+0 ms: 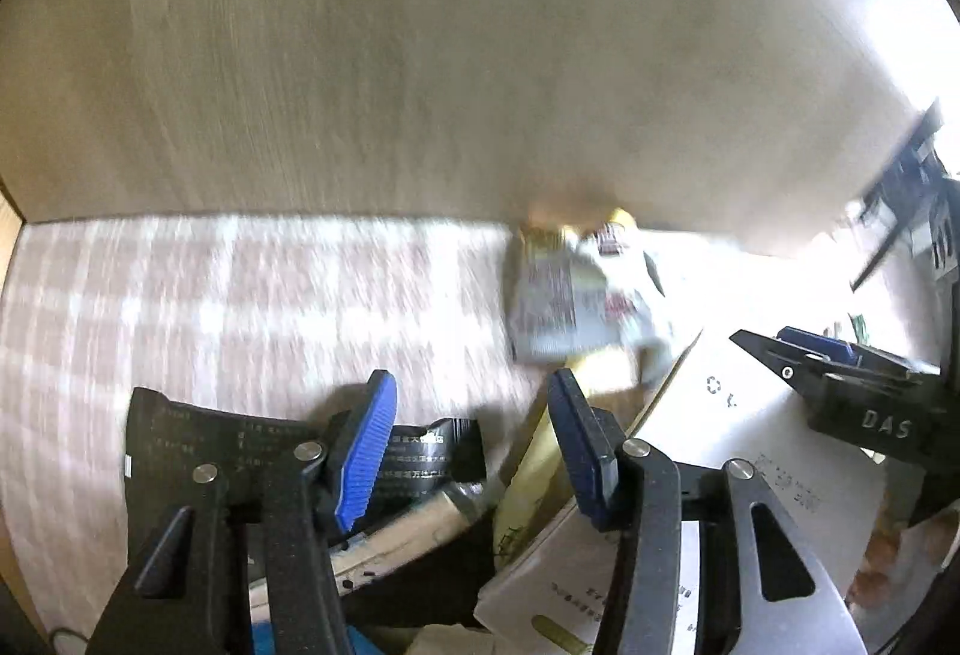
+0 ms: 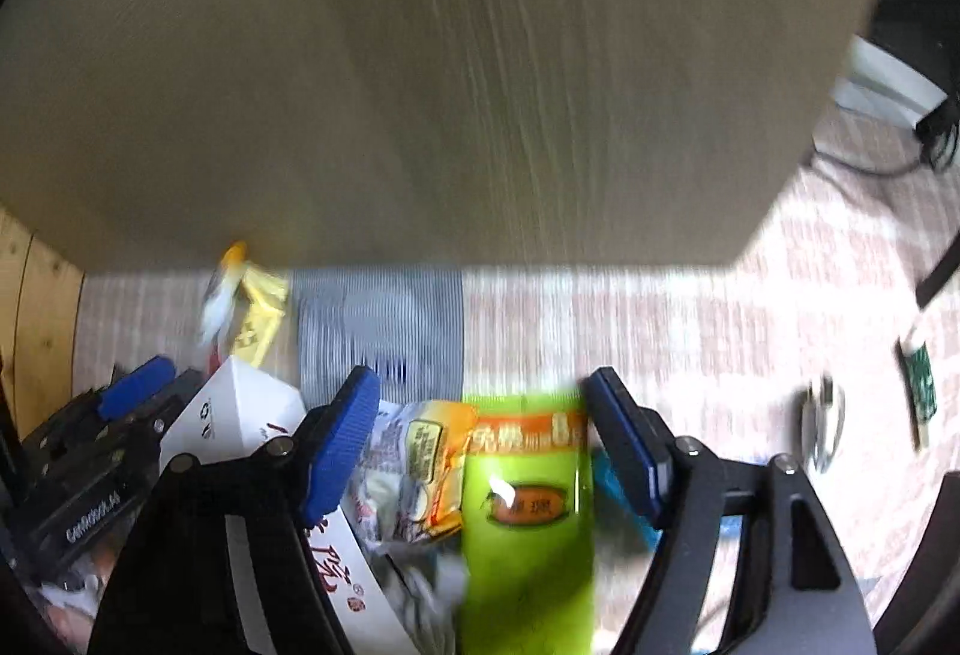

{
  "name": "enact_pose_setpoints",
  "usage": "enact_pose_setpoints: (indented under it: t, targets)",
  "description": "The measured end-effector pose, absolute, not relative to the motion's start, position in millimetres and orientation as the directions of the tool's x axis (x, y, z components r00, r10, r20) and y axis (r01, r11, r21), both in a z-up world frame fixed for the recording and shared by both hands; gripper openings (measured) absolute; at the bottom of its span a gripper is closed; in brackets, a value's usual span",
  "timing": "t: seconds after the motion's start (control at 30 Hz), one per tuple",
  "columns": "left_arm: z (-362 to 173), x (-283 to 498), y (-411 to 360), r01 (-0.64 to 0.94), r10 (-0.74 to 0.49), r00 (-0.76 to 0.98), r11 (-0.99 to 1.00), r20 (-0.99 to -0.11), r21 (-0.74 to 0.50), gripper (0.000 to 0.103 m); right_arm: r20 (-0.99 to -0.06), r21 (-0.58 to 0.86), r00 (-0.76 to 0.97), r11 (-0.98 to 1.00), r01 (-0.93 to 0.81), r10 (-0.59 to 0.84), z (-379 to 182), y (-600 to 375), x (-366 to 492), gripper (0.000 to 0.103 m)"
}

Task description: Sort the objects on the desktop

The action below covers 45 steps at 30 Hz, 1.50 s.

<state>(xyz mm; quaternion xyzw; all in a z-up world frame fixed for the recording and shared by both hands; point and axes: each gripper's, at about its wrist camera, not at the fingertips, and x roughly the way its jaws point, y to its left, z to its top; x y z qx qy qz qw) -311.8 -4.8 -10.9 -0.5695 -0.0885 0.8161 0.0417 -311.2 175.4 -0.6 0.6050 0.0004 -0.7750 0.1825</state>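
In the left wrist view my left gripper point(image 1: 474, 403) is open and empty above a pile: a black snack packet point(image 1: 180, 439), a beige tube point(image 1: 414, 529), a yellow packet point(image 1: 540, 469) and a white box point(image 1: 738, 451). A crumpled white and yellow wrapper point(image 1: 570, 295) lies further off by the wall. In the right wrist view my right gripper point(image 2: 480, 403) is open, with a green packet point(image 2: 528, 511) lying between and below its fingers. An orange and white noodle packet point(image 2: 414, 469) lies left of the green one. The left gripper point(image 2: 126, 403) shows at the far left beside the white box point(image 2: 234, 415).
A wood-grain panel point(image 1: 450, 43) stands upright behind the checked tablecloth point(image 1: 210, 295). A grey striped pouch point(image 2: 378, 331) lies against it. A yellow wrapper point(image 2: 252, 313) sits to its left. A small metal object point(image 2: 825, 427) and a green card point(image 2: 918, 385) lie at the right.
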Motion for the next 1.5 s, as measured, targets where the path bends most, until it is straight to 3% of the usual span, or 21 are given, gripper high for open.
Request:
enact_pose_setpoints:
  t: [0.33, 0.57, 0.7, 0.83, 1.03, 1.23, 1.5]
  targets:
    - [-2.2, -220.8, 69.2, -0.098, 0.186, -0.336, -0.982, -0.923, -0.162, 0.049, -0.937, 0.238, -0.165, -0.910, 0.340, -0.307, 20.8, 230.2, -190.7, 0.067]
    - [11.9, -161.8, 84.5, -0.106, 0.131, -0.404, -0.990, -0.905, -0.096, 0.052, -0.942, 0.119, -0.220, -0.867, 0.484, -0.252, 49.9, 288.3, -48.3, 0.067]
    - [46.5, -116.1, 60.2, 0.001, 0.105, -0.456, -0.993, -0.884, -0.119, 0.055, -0.943, 0.118, -0.219, -0.868, 0.482, -0.250, 59.3, 278.6, -79.9, 0.067]
    - [47.5, -85.7, 55.3, 0.033, 0.110, -0.464, -0.990, -0.879, -0.141, 0.056, -0.923, 0.163, -0.251, -0.887, 0.433, -0.292, 47.3, 280.6, -126.5, 0.067]
    - [36.3, -59.9, 51.3, 0.044, 0.182, -0.426, -0.974, -0.886, -0.221, 0.056, -0.892, 0.225, -0.265, -0.867, 0.445, -0.367, 56.3, 261.7, -113.8, 0.067]
    - [32.6, -49.3, 63.1, 0.032, 0.239, -0.414, -0.960, -0.878, -0.277, 0.057, -0.891, 0.193, -0.269, -0.842, 0.504, -0.366, 51.2, 233.1, -102.6, 0.067]
    - [25.3, -45.3, 83.1, 0.016, 0.238, -0.411, -0.963, -0.880, -0.268, 0.058, -0.908, 0.216, -0.193, -0.811, 0.543, -0.371, 36.7, 228.1, -85.1, 0.066]
